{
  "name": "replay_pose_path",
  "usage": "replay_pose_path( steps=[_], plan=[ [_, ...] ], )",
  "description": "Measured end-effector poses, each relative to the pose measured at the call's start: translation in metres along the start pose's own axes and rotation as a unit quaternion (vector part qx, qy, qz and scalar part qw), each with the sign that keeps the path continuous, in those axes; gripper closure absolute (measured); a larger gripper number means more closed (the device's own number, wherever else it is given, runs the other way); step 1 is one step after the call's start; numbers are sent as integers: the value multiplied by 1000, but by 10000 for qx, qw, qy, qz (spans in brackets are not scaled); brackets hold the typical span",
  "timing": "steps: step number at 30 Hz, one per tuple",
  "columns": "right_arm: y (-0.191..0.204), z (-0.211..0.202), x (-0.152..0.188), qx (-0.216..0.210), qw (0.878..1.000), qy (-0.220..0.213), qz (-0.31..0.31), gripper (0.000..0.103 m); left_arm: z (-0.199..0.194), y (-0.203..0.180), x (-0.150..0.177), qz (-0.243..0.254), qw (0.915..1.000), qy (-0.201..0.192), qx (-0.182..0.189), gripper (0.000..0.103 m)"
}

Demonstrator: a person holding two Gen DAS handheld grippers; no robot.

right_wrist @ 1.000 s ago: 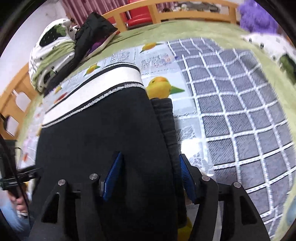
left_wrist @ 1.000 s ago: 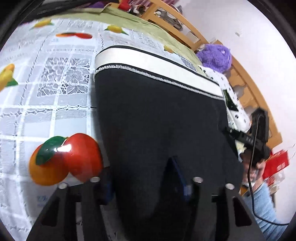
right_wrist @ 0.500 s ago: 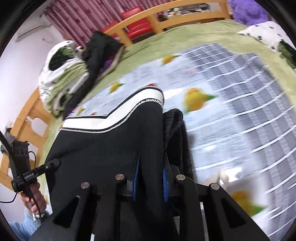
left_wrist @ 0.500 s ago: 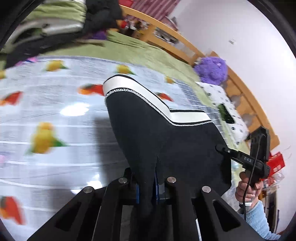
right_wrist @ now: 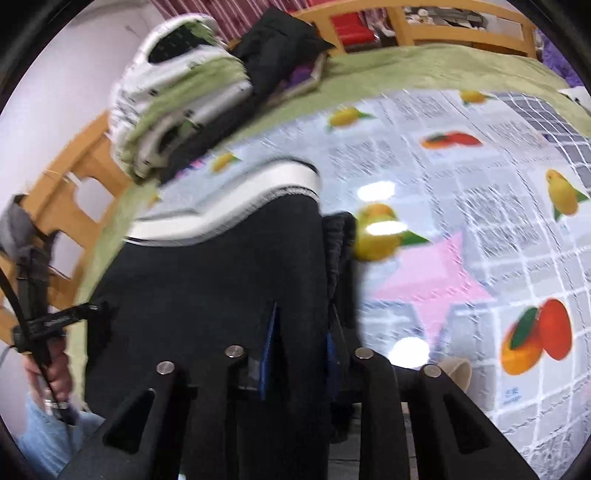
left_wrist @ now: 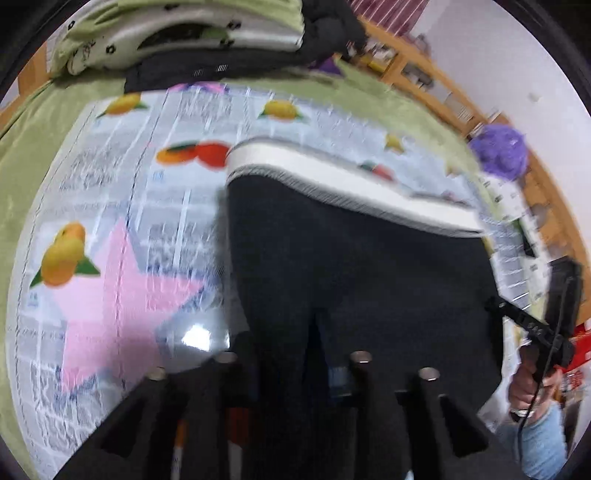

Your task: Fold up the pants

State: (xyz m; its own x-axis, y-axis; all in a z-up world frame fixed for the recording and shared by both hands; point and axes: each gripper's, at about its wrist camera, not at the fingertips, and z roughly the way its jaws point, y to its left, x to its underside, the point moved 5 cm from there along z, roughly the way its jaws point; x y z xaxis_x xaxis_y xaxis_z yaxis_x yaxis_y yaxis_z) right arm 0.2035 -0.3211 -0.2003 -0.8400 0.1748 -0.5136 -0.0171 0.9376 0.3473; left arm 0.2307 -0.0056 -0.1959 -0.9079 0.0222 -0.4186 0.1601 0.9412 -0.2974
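Both grippers are clamped on the near edge of the black pants [left_wrist: 362, 266], one toward each side. In the left wrist view, the left gripper [left_wrist: 288, 363] has dark cloth bunched between its fingers. In the right wrist view, the right gripper [right_wrist: 301, 354] pinches a fold between its blue pads [right_wrist: 269, 339].

The pants hang from these two grips and stretch away to the white waistband [left_wrist: 332, 177], which lies farthest from the cameras, over the fruit-print cloth [left_wrist: 110, 206]. Whether the far end touches the cloth is unclear; both views are blurred. Holding two spread points likely keeps the fabric flat and square for laying one half over the other.

A ribbed dark strip [right_wrist: 338, 254] trails beside the right edge. A pink star [right_wrist: 439, 280] marks the cloth to the right, where there is open room. The clothing pile [right_wrist: 177, 92] sits well beyond the waistband, near the bed rail [right_wrist: 443, 22].
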Motion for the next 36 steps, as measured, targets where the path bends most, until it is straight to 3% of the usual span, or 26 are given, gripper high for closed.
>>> replay_pose_path(
  steps=[3,6,10,13,16,19,23,27,29,32,34,36],
  plan=[
    [-5,-8,6,534,9984,11,-206,59,-11,1,8,176,9992,-87,-352,72],
    [7,-42,9,884,9949,-238,-416,68,-39,1,20,263,9977,-329,-528,70],
    [31,-74,27,644,9942,-633,-586,70,-71,-7,46,249,9980,-524,-255,63],
    [44,-61,59,672,9928,-352,-923,70,-70,-10,77,233,9987,-440,-131,63],
    [31,-31,86,889,9931,147,-747,72,-45,-5,112,181,9993,-126,-285,63],
    [29,-28,97,997,9919,148,-768,72,-43,-3,118,272,9986,-280,-366,63],
    [32,-44,82,696,9943,205,-779,76,-64,-6,98,321,9988,-344,-153,63],
    [38,-66,36,581,9929,-547,-886,73,-65,-12,60,541,9959,-629,-365,61],
    [41,-61,6,850,9880,-761,-1045,73,-57,-14,39,520,9953,-657,-485,61],
    [35,-41,-33,1043,9833,-1000,-1110,55,-48,-19,8,452,9955,-739,-390,61],
    [17,-11,-55,1069,9871,-792,-889,54,-41,-20,-9,474,9948,-789,-425,61],
    [6,22,-59,878,9933,-333,-676,72,-35,-21,-20,481,9943,-827,-474,61]
  ],
)
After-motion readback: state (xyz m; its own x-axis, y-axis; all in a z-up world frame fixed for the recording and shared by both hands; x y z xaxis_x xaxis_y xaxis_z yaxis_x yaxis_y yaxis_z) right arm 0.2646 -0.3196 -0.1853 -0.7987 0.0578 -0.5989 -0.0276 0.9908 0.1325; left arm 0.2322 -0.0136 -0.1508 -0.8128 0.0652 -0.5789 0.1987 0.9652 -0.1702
